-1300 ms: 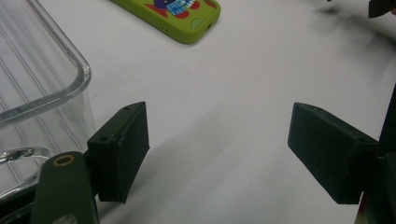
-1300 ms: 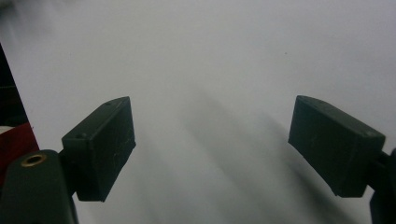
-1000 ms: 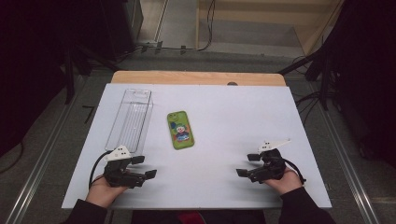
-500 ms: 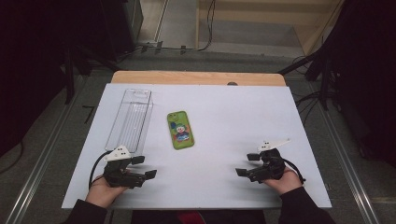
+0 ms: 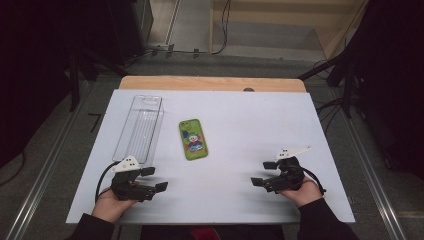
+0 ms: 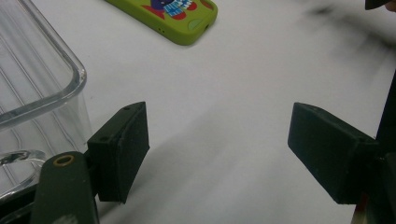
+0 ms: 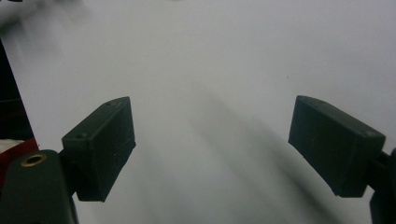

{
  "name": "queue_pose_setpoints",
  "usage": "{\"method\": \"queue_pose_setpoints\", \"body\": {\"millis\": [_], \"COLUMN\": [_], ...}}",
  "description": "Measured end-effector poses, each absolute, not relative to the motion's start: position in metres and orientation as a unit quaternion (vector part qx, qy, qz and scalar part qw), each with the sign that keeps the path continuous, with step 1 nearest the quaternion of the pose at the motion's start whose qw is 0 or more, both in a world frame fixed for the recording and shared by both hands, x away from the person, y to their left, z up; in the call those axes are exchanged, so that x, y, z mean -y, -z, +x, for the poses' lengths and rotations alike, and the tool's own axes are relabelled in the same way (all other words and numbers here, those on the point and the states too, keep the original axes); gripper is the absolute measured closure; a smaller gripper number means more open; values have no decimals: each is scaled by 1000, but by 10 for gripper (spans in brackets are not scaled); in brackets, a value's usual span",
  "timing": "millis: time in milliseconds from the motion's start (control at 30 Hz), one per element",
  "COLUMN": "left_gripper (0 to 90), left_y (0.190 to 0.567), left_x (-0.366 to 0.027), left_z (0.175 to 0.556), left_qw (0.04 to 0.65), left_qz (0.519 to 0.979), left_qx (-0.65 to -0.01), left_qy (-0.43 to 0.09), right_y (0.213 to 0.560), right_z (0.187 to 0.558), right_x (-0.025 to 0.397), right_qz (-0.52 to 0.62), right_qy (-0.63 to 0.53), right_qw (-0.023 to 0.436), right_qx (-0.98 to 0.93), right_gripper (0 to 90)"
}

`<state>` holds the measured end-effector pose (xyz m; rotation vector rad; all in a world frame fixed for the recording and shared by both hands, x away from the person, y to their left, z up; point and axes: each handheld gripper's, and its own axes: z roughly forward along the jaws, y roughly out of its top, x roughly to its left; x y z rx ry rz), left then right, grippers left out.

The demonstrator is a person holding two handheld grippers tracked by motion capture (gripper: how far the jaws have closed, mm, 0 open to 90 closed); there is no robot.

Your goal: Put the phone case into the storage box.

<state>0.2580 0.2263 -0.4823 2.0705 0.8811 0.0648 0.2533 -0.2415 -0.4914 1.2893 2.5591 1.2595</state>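
Two ways to spoil things from here, both starting at the left gripper (image 5: 155, 179). Could knock the clear container (image 5: 131, 131), judging by how close its rounded near corner sits to the left jaw in the left gripper view; a careless forward sweep would likely shove or tip so light a thing. Could also skid the green phone (image 5: 193, 139) across the smooth white table (image 5: 240, 115) if approached flat with one jaw leading, since nothing braces it.

Left gripper (image 6: 217, 154): spread wide, nothing between the jaws, pads (image 6: 123, 149) low over bare table, whether resting on it hard to tell. Held near the table's front edge on the left, pointing right and a little forward.

Right gripper (image 5: 262, 173): likewise spread wide and holding nothing, with plain white surface between its jaws in the right gripper view (image 7: 212, 149). Near the front edge on the right, well apart from everything else.

Farther out: container lying lengthwise just beyond the left gripper, apparently empty. Phone face down just right of it, cartoon case up, near the table's middle, touching neither container nor gripper.
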Motion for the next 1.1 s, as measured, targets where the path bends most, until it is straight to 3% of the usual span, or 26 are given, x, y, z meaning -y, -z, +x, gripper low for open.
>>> {"method": "queue_pose_setpoints", "body": {"millis": [1100], "left_gripper": [210], "left_y": [483], "left_x": [-227], "left_z": [259], "left_qw": [432], "left_qz": [828], "left_qx": [-357], "left_qy": [-23], "right_y": [473], "right_z": [284], "right_x": [212], "right_qz": [391], "right_qy": [-413], "right_qw": [6], "right_qx": [-823], "right_gripper": [129]}}
